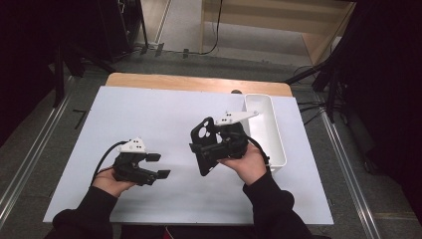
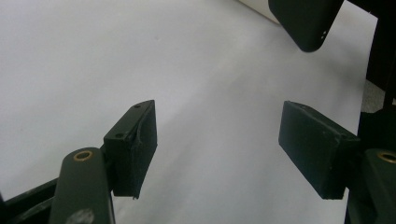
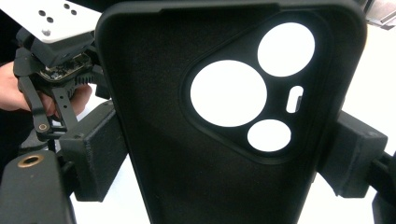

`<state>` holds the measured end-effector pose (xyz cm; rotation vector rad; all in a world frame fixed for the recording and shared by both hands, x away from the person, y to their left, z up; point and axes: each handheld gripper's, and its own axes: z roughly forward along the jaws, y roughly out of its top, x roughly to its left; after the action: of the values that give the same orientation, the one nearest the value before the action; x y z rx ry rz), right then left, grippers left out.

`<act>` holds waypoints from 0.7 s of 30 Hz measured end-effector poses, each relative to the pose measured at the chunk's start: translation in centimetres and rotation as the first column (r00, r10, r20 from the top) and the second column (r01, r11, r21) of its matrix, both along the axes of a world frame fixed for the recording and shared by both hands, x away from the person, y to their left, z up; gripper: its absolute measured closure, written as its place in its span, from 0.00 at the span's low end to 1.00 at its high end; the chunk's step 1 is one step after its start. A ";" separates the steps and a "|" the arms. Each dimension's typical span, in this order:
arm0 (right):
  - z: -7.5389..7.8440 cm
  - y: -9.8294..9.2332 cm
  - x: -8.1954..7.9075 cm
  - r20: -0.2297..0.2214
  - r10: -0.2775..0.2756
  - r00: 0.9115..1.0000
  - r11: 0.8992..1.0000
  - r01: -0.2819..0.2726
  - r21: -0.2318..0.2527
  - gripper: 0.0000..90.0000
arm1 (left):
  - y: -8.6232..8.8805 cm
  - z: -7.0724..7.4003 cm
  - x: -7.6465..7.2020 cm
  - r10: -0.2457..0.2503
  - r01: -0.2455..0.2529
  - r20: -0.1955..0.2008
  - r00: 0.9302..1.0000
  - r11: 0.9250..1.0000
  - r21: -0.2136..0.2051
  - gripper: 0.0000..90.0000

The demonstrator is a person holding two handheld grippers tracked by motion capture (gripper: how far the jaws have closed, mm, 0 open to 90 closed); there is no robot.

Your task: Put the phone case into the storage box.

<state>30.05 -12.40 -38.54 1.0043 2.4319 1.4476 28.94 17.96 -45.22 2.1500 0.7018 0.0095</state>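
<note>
Lower left of the high view: your left gripper (image 1: 158, 166) hangs just above the white table sheet (image 1: 149, 114), jaws parted wide with nothing between them. In the left gripper view its two pads (image 2: 140, 149) stand well apart over bare sheet, and a corner of the phone case (image 2: 306, 21) shows at the upper right.

Centre of the high view: your right gripper (image 1: 209, 149) holds the black phone case (image 1: 204, 144) tilted up off the table. In the right gripper view the jaws clamp the case across its width, one pad (image 3: 95, 149) on each long edge, below the camera cut-outs.

Handling, as a judgement: the case looks light, thin and flexible, likely soft rubbery plastic, so it may bow if squeezed hard. Grip the stiffer side rims, clear of the cut-out corner.

Right of centre: a white tray (image 1: 271, 130) sits along the table's edge.
</note>
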 end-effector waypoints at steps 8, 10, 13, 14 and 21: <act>0.6 -0.7 0.3 0.002 -0.001 1.000 1.000 0.001 0.010 0.13 | 1.4 -0.3 -0.4 0.028 -0.028 -0.021 0.999 1.000 0.013 0.31; 0.7 -0.9 0.4 0.007 -0.001 1.000 1.000 0.001 0.008 0.13 | 1.8 -0.3 -0.5 0.040 -0.039 -0.022 0.999 0.999 0.018 0.31; 0.9 -1.1 0.6 0.010 -0.005 1.000 1.000 0.005 0.006 0.13 | 2.1 -0.3 -0.6 0.053 -0.053 -0.022 0.998 0.998 0.020 0.31; 1.0 -1.2 0.6 0.009 -0.007 1.000 1.000 0.007 0.007 0.13 | 2.2 -0.4 -0.6 0.055 -0.055 -0.022 0.998 0.998 0.019 0.31; 1.3 -1.9 1.1 0.007 -0.016 1.000 1.000 0.016 0.006 0.13 | 2.7 -0.5 -0.8 0.067 -0.066 -0.025 0.997 0.998 0.021 0.31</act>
<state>31.15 -14.29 -37.20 1.0154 2.4109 1.4515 28.10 20.64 -45.68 2.1487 0.7909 0.0243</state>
